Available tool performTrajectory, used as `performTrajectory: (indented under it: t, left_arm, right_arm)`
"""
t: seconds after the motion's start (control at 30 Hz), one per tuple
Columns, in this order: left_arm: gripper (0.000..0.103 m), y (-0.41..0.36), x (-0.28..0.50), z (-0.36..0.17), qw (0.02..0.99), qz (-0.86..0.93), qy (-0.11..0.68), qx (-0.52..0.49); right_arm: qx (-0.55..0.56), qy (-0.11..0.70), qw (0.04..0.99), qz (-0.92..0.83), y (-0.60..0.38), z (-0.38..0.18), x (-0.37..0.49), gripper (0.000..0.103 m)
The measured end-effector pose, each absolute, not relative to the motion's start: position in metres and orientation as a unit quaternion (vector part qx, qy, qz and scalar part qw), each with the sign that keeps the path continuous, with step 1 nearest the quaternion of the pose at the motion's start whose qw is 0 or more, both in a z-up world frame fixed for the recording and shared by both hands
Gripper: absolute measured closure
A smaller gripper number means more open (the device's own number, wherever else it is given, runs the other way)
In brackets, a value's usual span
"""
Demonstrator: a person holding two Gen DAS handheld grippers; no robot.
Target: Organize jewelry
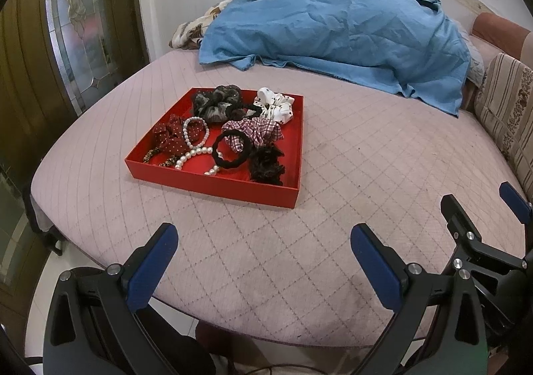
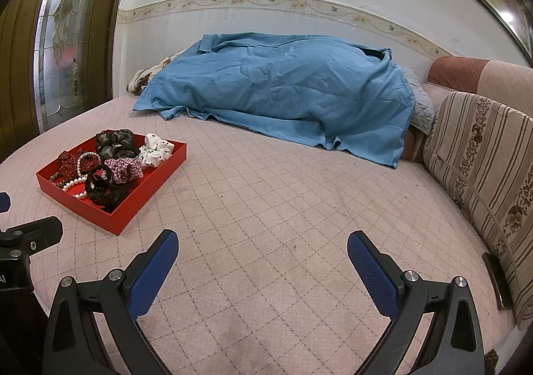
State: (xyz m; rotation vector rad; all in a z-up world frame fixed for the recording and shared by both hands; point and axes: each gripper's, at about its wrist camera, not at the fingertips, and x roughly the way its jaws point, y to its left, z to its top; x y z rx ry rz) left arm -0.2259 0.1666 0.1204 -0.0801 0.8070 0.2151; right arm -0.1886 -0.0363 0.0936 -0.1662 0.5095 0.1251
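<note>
A red tray (image 1: 213,184) sits on the pink quilted bed, ahead and left of centre in the left wrist view; it also shows at the left in the right wrist view (image 2: 146,190). It holds several scrunchies: a white dotted one (image 1: 276,105), a plaid one (image 1: 256,131), a dark red dotted one (image 1: 171,138), black ones (image 1: 230,151), and pearl bracelets (image 1: 196,141). My left gripper (image 1: 265,241) is open and empty, short of the tray. My right gripper (image 2: 263,246) is open and empty over bare quilt, right of the tray; it also shows in the left wrist view (image 1: 479,208).
A blue cloth (image 2: 283,91) covers a heap at the far side of the bed. Striped cushions (image 2: 483,158) line the right edge. A wooden door with a glass panel (image 1: 76,25) stands at the left. The bed's near edge drops to a tiled floor (image 1: 43,295).
</note>
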Motion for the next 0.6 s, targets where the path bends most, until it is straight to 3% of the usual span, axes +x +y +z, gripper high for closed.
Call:
performTrajectory:
  t: [0.6]
  left_arm:
    - [0.0, 0.1669, -0.2256, 0.119, 0.912, 0.105, 0.394, -0.04]
  right_arm:
    - [-0.083, 0.255, 0.961, 0.068, -0.0268, 0.0862, -0.1898, 0.0]
